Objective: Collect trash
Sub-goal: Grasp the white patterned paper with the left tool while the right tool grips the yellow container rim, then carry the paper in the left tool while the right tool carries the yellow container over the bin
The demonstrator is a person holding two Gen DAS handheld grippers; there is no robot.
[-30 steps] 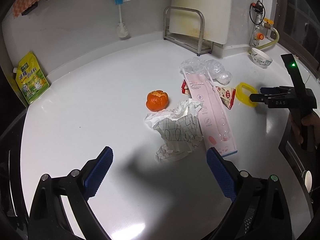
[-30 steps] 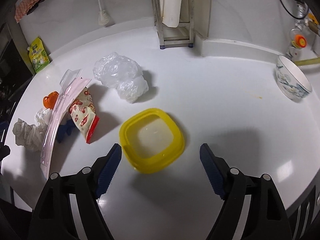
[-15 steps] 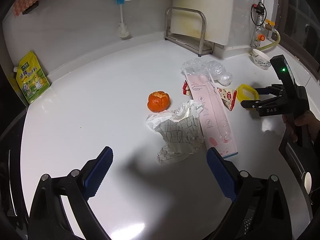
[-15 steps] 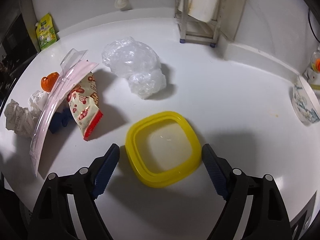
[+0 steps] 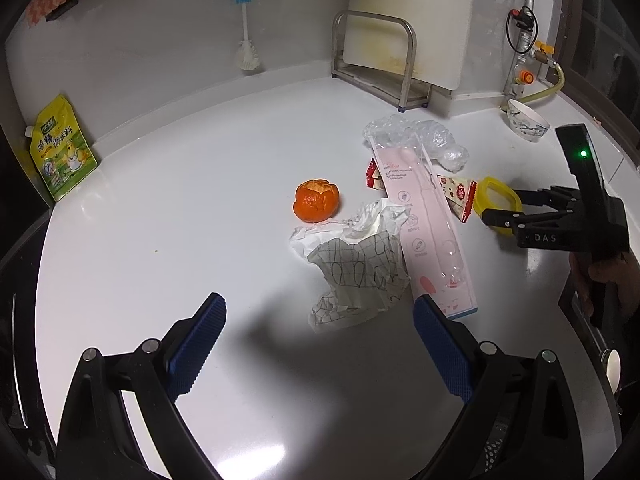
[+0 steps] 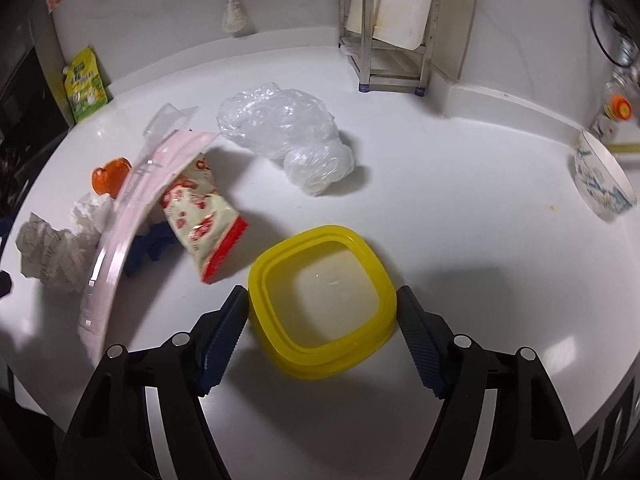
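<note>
Between the right gripper's (image 6: 322,312) fingers, just narrowing but not clamped, lies the square yellow plastic lid (image 6: 322,300) on the white bench (image 6: 460,208). "DAS" marks that gripper. Left gripper (image 5: 316,344) spread, empty.

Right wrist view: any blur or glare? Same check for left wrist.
Right wrist view: the pink package at the left edge is smeared, the yellow lid stays sharp, and small bright glints sit on the counter at lower right. Left wrist view: sharp, with a broad glare patch low on the counter, a soft shadow ahead of the tongs, and dark fisheye corners.
</note>
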